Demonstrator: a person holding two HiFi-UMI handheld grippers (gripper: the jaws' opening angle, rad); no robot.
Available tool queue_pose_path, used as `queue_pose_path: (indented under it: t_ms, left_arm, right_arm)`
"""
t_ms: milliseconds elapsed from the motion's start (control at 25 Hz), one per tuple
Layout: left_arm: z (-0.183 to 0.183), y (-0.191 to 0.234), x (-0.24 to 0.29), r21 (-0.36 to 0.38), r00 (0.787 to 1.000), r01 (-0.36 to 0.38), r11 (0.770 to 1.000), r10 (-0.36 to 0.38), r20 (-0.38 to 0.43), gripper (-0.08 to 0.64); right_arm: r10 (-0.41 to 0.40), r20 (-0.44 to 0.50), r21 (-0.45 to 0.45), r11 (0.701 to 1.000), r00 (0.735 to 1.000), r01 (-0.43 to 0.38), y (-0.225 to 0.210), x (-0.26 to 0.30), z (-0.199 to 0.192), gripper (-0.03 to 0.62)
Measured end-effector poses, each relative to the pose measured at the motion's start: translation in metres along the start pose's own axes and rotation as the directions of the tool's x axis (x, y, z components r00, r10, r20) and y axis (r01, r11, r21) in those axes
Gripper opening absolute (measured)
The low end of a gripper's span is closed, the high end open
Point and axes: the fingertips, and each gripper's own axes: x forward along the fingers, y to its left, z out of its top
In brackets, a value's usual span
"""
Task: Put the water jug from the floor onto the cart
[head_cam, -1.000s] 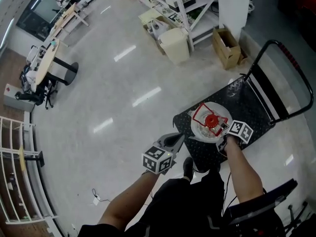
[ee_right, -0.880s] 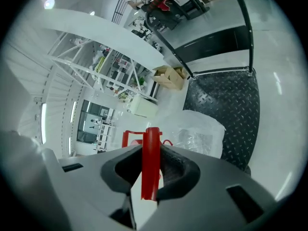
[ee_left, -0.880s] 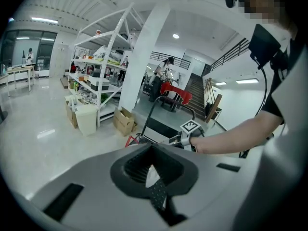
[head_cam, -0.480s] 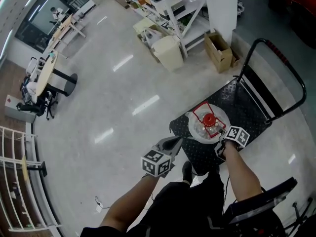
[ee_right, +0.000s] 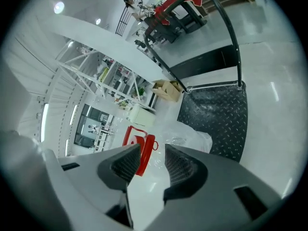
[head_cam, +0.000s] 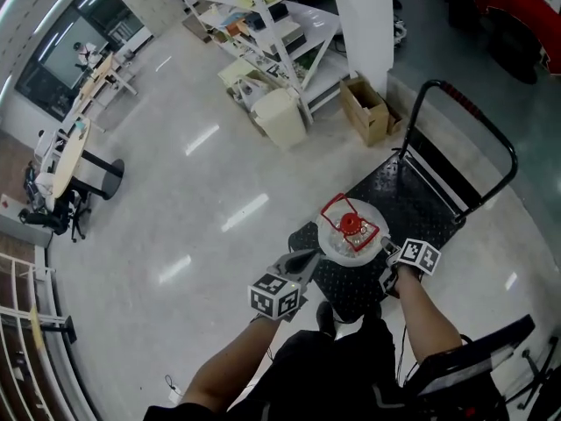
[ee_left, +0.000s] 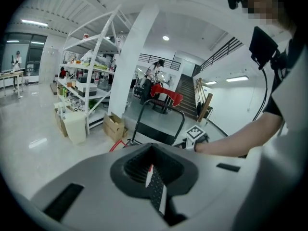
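**Release of the jug on the cart**

The jug (head_cam: pixel 349 229) stands on the near end of the cart (head_cam: pixel 419 189). The right gripper (head_cam: pixel 387 251) is just beside it. Its jaws have just been opening and stand apart, with the red handle showing through the gap, unpinched. The left gripper (head_cam: pixel 304 261) has its jaws together and holds nothing. The step appears to be letting go. The next move calls for drawing clear without tipping the jug. The bin (head_cam: pixel 280 119) and box (head_cam: pixel 364 110) stand well apart, obstructing nothing.

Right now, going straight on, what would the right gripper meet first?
Probably the red handle of the water jug, just beyond the right gripper, whose jaws have just been opening and grip nothing.
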Motion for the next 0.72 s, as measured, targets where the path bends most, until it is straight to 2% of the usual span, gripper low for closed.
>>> queue_pose_path:
  t_ms: [160,240,320,400,480,600,720]
  left_arm:
    - [0.025,-0.006,-0.003,0.043,0.997,0.058,0.997,-0.06,0.044,-0.009]
    - [0.044,-0.014,-0.004,0.076,0.989,0.108,0.991,-0.115,0.094,-0.009]
    - [0.065,-0.02,-0.008,0.098,0.975,0.148,0.984,-0.162,0.153,-0.009]
    - [0.081,-0.025,-0.011,0.107,0.961,0.183,0.977,-0.201,0.191,-0.009]
    - [0.092,-0.035,-0.012,0.137,0.943,0.234,0.962,-0.259,0.207,-0.009]
    - [0.104,-0.058,-0.017,0.191,0.907,0.326,0.926,-0.363,0.214,-0.009]
    - [0.116,-0.081,-0.017,0.214,0.863,0.414,0.885,-0.456,0.215,-0.009]
  right_arm:
    - [0.015,0.105,-0.072,0.997,0.994,-0.008,0.026,-0.053,0.02,0.141]
    - [0.084,0.171,-0.092,0.993,0.982,-0.069,0.054,-0.088,0.034,0.132]
    - [0.178,0.245,-0.114,0.982,0.953,-0.154,0.09,-0.128,0.044,0.015]
    - [0.234,0.31,-0.187,0.965,0.921,-0.182,0.121,-0.166,0.05,0.009]
    - [0.233,0.346,-0.304,0.944,0.909,-0.127,0.143,-0.196,0.051,0.005]
    - [0.197,0.401,-0.47,0.882,0.895,0.017,0.169,-0.239,0.048,0.003]
    - [0.158,0.481,-0.522,0.842,0.862,0.137,0.18,-0.28,0.04,0.003]
